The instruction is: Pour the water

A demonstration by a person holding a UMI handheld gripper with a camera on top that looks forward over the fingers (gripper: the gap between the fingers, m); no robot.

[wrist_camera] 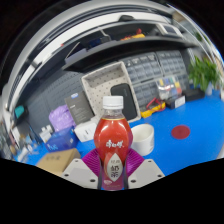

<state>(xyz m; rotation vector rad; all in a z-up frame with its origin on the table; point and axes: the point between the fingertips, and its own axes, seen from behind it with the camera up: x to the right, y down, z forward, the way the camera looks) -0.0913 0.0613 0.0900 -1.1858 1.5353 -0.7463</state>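
While the bottle (111, 143) stands upright between the fingers, red drink inside and white cap on top, the gripper (111, 170) is pinching its lower body with both purple pads (93, 160). Just beside it sits a white cup (143, 139) on the blue table (200, 120), a red disc (180, 131) farther off, a white crate (105, 88) beyond.

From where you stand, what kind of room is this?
Probably a workshop or lab. A blue table holds a red drink bottle, which stands between the gripper fingers. Beyond it are a white crate and shelves of boxes, with a green plant beside them.
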